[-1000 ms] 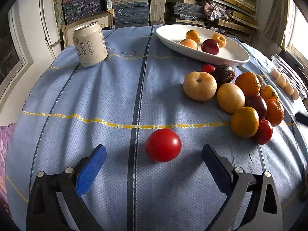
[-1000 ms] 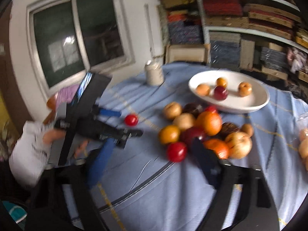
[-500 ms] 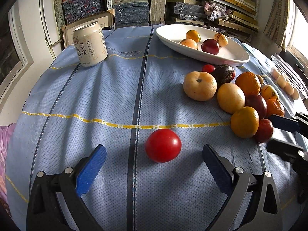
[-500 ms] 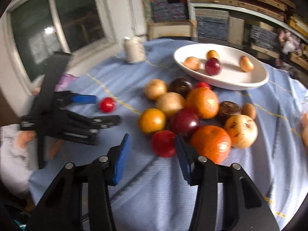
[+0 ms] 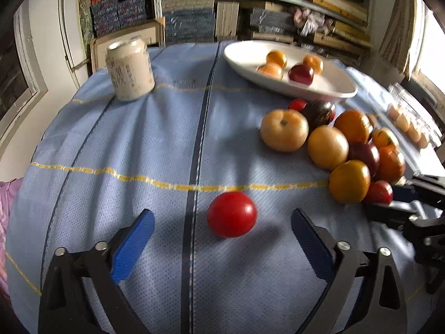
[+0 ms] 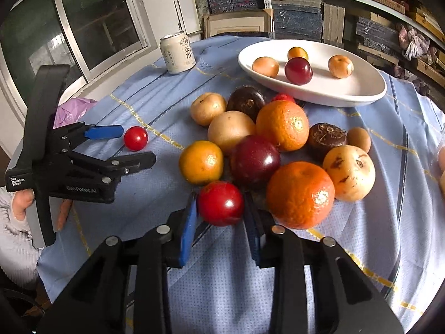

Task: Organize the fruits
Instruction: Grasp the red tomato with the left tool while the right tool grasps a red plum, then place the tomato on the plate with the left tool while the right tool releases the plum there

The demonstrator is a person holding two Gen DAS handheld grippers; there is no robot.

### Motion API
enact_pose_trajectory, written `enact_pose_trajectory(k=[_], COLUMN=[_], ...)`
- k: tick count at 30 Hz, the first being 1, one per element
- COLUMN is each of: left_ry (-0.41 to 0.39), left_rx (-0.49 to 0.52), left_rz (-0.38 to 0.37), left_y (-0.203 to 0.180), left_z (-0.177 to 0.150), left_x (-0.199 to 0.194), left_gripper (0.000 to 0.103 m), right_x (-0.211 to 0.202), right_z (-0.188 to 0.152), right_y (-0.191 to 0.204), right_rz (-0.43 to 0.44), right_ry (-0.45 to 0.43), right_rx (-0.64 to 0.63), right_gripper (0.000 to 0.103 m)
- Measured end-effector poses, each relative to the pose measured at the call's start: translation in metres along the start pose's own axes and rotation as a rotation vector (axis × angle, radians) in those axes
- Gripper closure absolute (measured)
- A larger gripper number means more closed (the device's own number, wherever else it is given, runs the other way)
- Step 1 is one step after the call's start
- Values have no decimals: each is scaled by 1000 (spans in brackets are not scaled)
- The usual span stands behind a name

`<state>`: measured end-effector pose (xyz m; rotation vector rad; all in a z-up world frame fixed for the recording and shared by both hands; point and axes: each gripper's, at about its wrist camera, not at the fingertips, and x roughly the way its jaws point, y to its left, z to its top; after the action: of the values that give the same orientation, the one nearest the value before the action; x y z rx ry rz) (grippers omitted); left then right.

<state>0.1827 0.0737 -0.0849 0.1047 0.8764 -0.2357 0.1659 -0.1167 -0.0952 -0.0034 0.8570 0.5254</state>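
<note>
A small red fruit [image 6: 221,203] lies at the near edge of the fruit pile [image 6: 281,128] on the blue cloth. My right gripper [image 6: 219,204] is closing, and both blue pads touch that fruit's sides; the same grip shows at the right edge of the left wrist view, right gripper [image 5: 385,200] on the red fruit [image 5: 378,192]. A lone red tomato [image 5: 231,214] sits apart on the cloth between the wide jaws of my left gripper [image 5: 221,215], which are closing without touching it. A white oval dish [image 6: 347,94] behind holds several small fruits.
A pale drink can [image 6: 178,53] stands at the far left of the table. A clear pack of round pale items [image 5: 408,128] lies at the right edge. Shelves with stacked goods rise behind. A hand in a light sleeve [image 6: 19,208] holds the left gripper.
My right gripper moved down and in to the pile and closed its jaws around the near red fruit. The left gripper stayed over the lone tomato, its jaws a little narrower.
</note>
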Motion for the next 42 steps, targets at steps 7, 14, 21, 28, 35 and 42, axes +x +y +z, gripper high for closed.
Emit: enact_pose_trajectory(k=[7,14,21,28,35,42], left_ry=[-3,-6,-23,-113,-166,-72], left_rx=[20,40,31,95,103,35], left_rz=[-13,-40,-70,-29,-47,-54], left_y=[-7,-13,-17,-41,-69,-64], left_z=[1,-1,-1,34,127,183], left_x=[0,-1,-4,-22,1,69], left_gripper=[53,71,71,71,71,71], right_x=[-1,-2,-6,-69,-64,-23], right_z=[-1,-2,-2,19,72,101], right_y=[-1,-2,0,-15,-82,-122], right_rz=[4,6,10,44,-145,-158], right_ry=[-1,-2,-16,-225,-267,-235], right_rx=[5,8,4,52,176,244], right_gripper=[71,71,72,72,72,72])
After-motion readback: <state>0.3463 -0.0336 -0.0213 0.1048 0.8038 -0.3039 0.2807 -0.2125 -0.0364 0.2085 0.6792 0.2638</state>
